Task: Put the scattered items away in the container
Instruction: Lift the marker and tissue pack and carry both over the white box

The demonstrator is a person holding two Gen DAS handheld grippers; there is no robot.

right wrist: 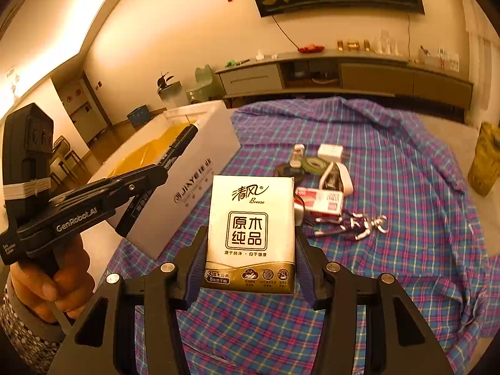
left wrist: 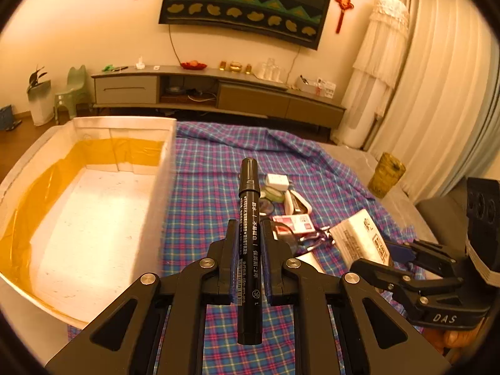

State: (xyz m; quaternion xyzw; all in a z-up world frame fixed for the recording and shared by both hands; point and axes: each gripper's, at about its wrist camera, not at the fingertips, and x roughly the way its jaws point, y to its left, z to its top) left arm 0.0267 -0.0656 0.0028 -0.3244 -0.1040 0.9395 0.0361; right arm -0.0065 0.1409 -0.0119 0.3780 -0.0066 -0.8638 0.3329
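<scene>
left gripper (left wrist: 248, 234): clamped on black marker (left wrist: 248, 218), raised beside the box
right gripper (right wrist: 250, 250): clamped on tissue pack (right wrist: 251, 218), raised over the cloth
white foam box (left wrist: 93, 206): on plaid cloth's (left wrist: 212, 162) left edge
loose items (right wrist: 325, 187): clustered mid-cloth, right of box

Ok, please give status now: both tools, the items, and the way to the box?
Left tool shut on black marker. Right tool shut on tissue pack. White box empty, path clear. More items on the plaid cloth.
</scene>
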